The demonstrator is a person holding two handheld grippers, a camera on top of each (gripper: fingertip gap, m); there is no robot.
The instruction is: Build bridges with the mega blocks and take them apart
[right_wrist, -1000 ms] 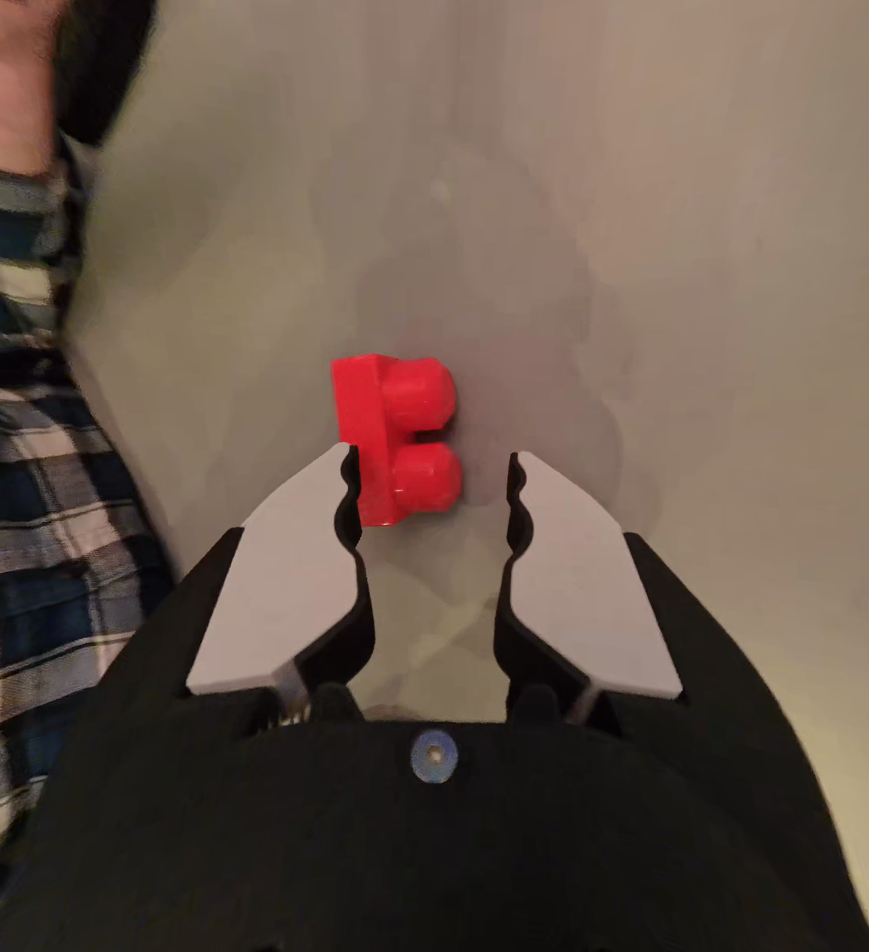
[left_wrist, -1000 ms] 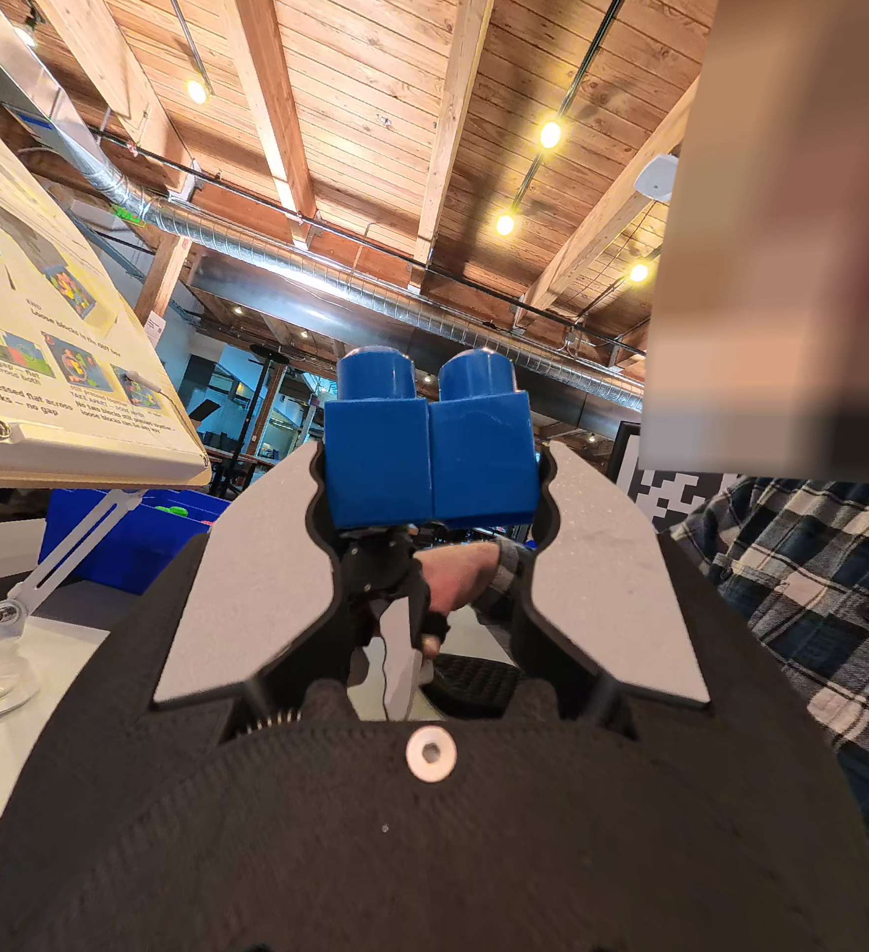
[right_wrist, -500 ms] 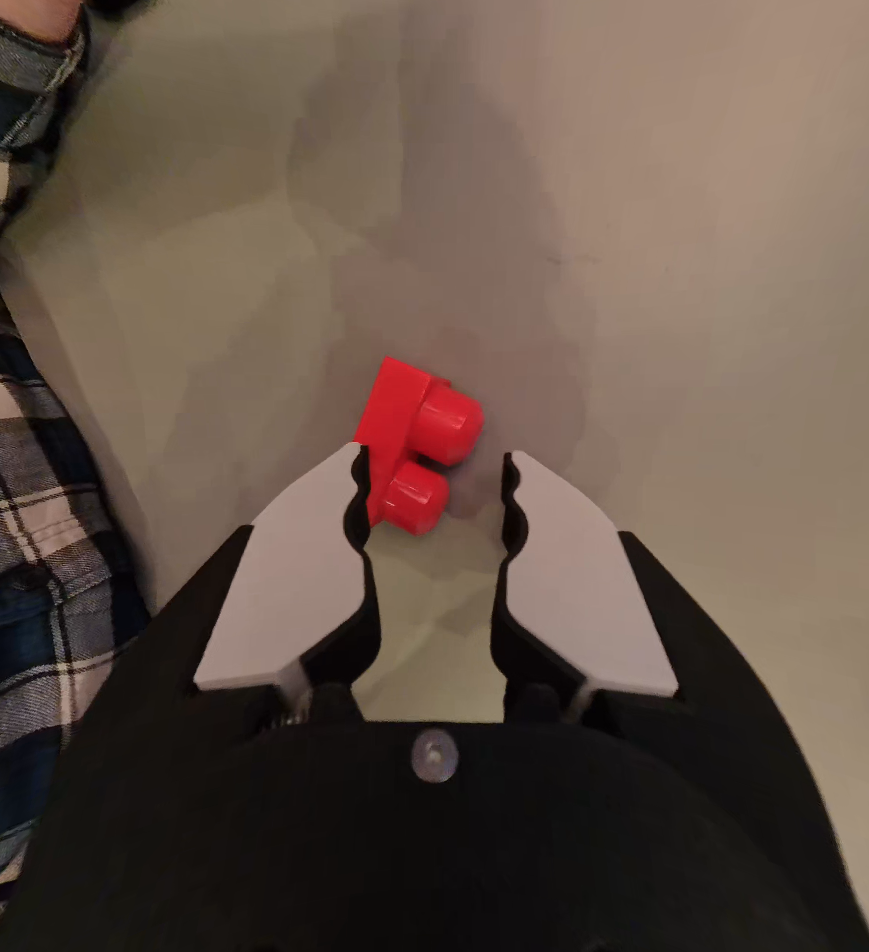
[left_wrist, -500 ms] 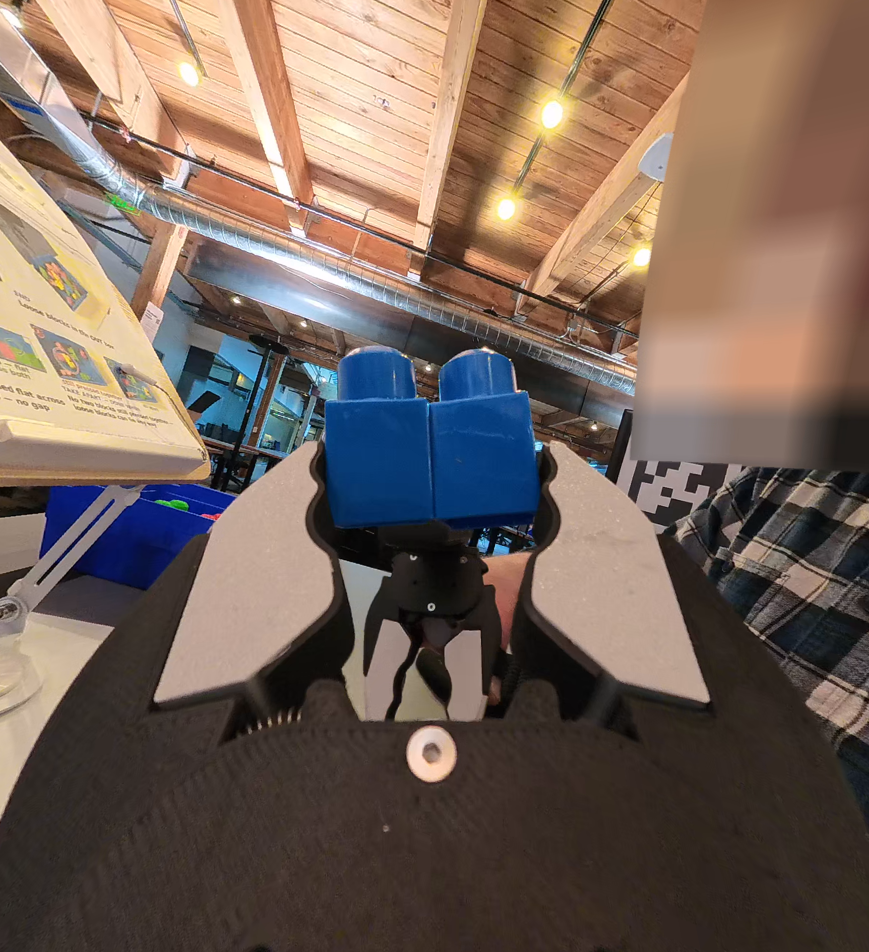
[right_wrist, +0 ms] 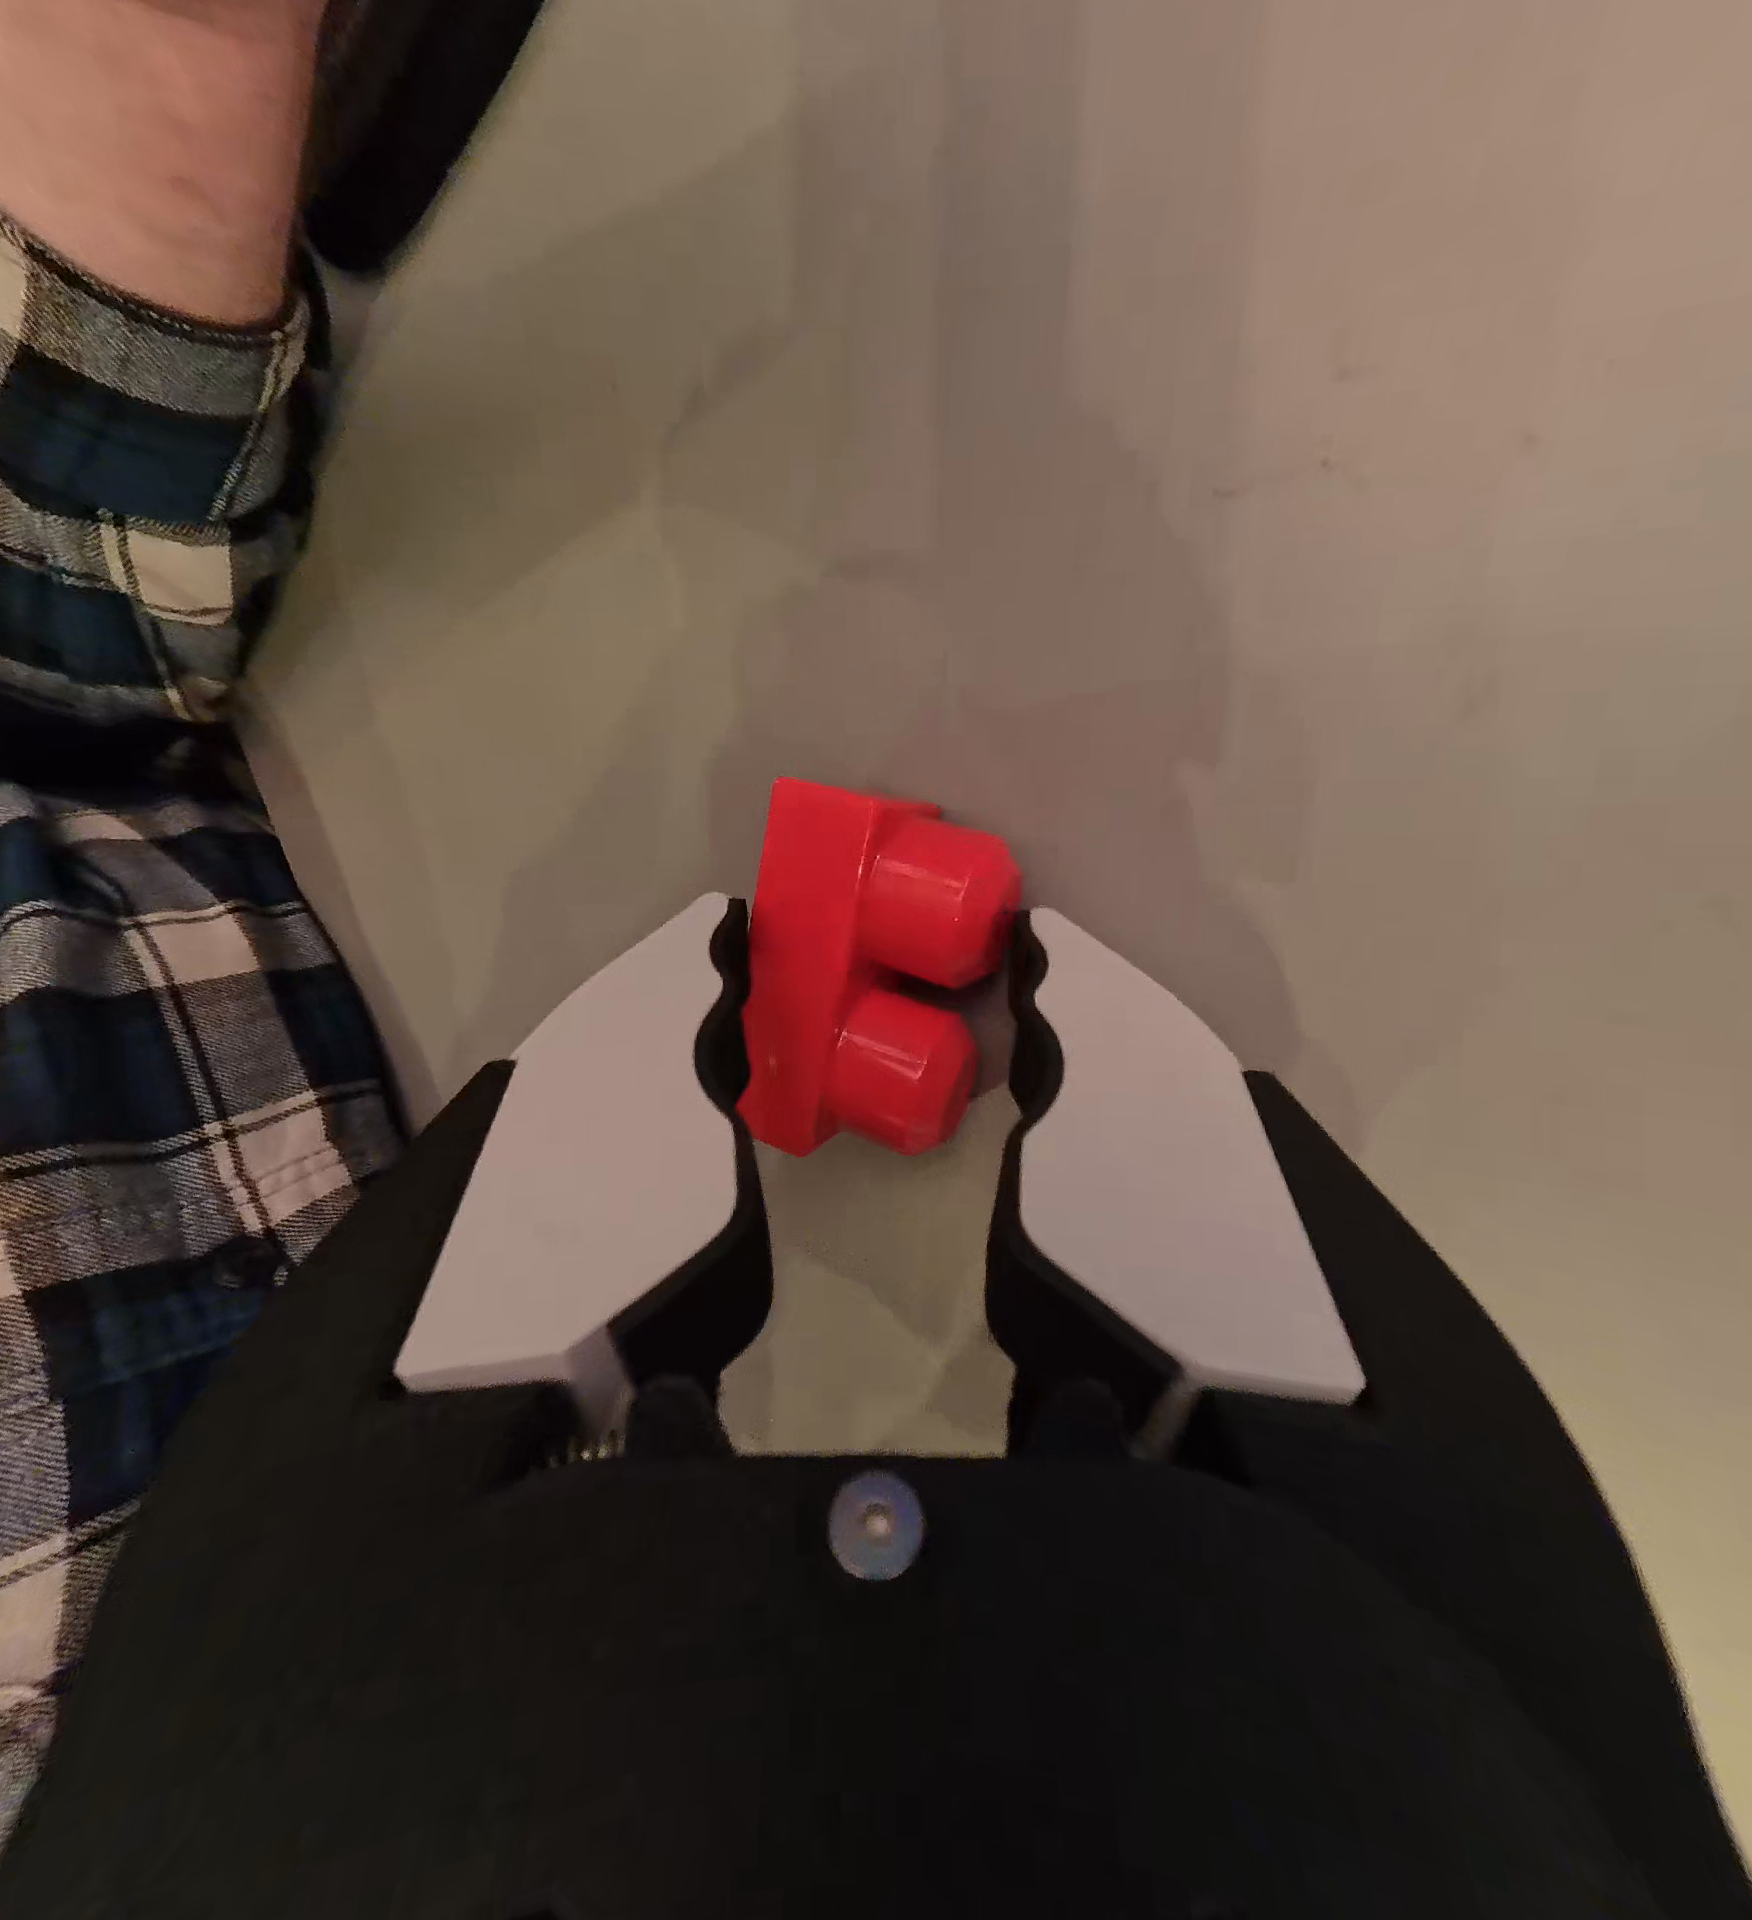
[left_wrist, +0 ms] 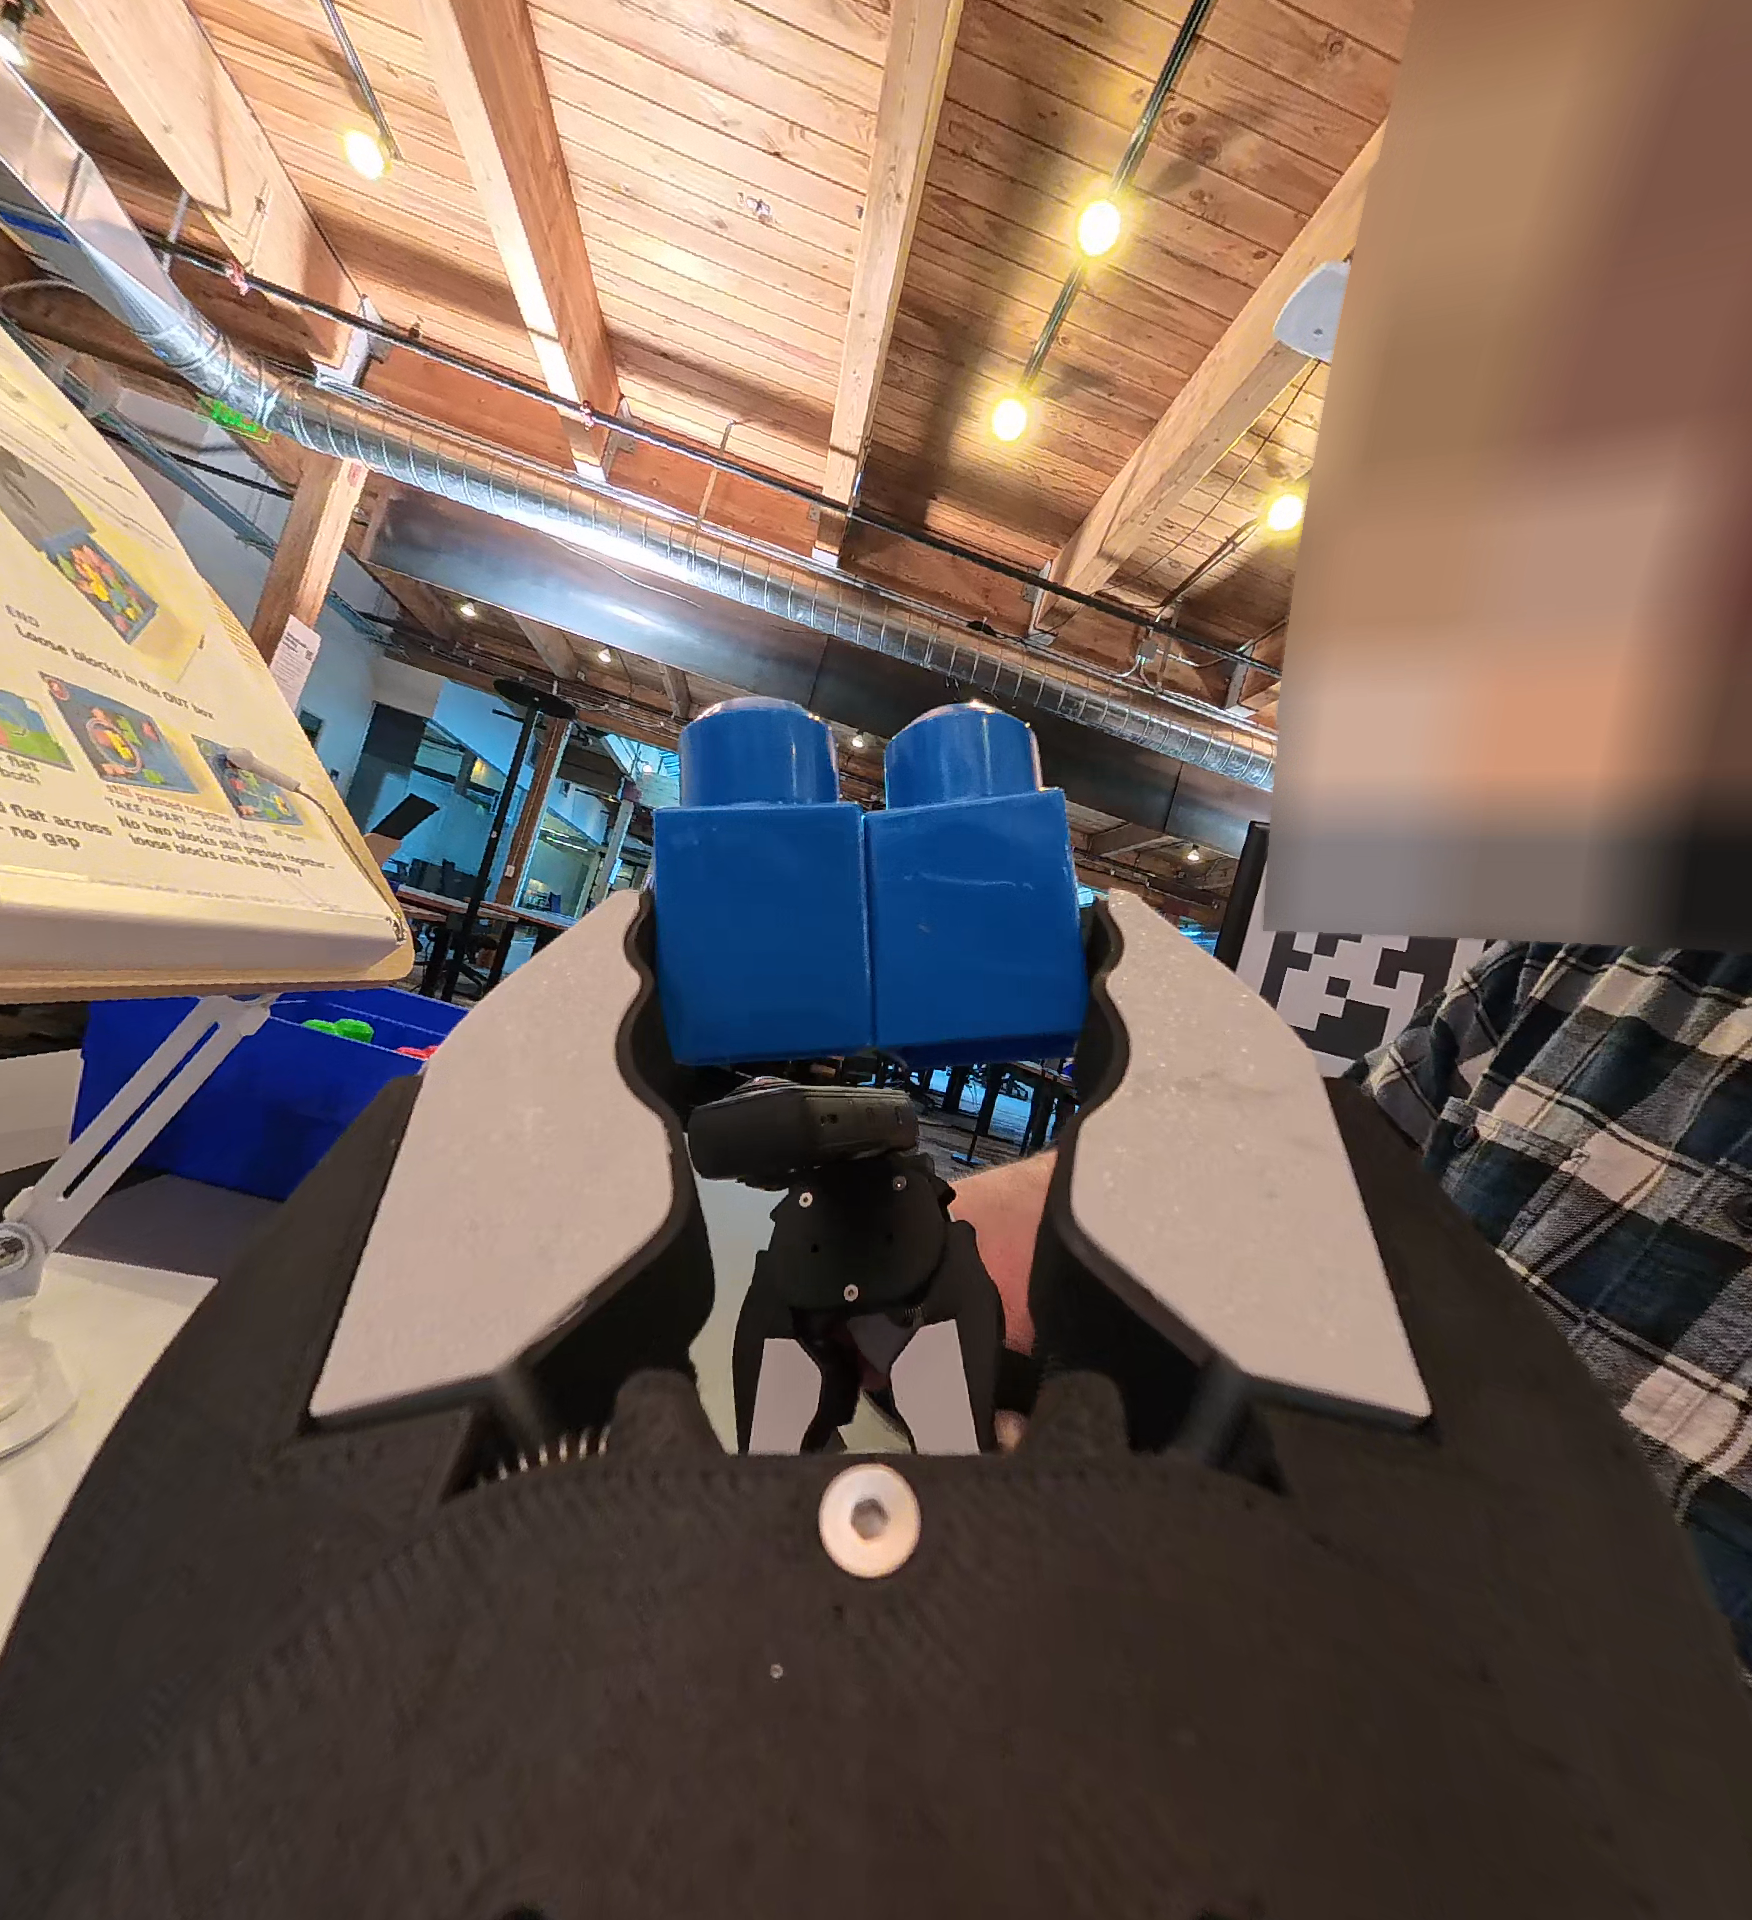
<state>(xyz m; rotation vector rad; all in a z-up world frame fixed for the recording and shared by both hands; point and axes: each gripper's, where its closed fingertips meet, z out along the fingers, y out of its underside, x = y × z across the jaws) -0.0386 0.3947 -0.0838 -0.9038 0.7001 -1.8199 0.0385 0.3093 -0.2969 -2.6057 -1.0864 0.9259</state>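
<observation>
Left gripper (left_wrist: 872, 935) clamps a blue block (left_wrist: 867, 925), studs up, raised above the tabletop (right_wrist: 1371, 520). Right gripper (right_wrist: 877, 997) closes on a red block (right_wrist: 851, 987) lying on that tabletop, studs sideways.

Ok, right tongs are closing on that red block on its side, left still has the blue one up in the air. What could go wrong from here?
1. The red block lies on its side; the right tongs meet its flat base on one side but only the far stud's rounded tip on the other. It could twist or pop out when lifted.

2. The left tongs grip the blue block only by their tips, low on its sides. Pressing blocks together might lever it loose.
</observation>
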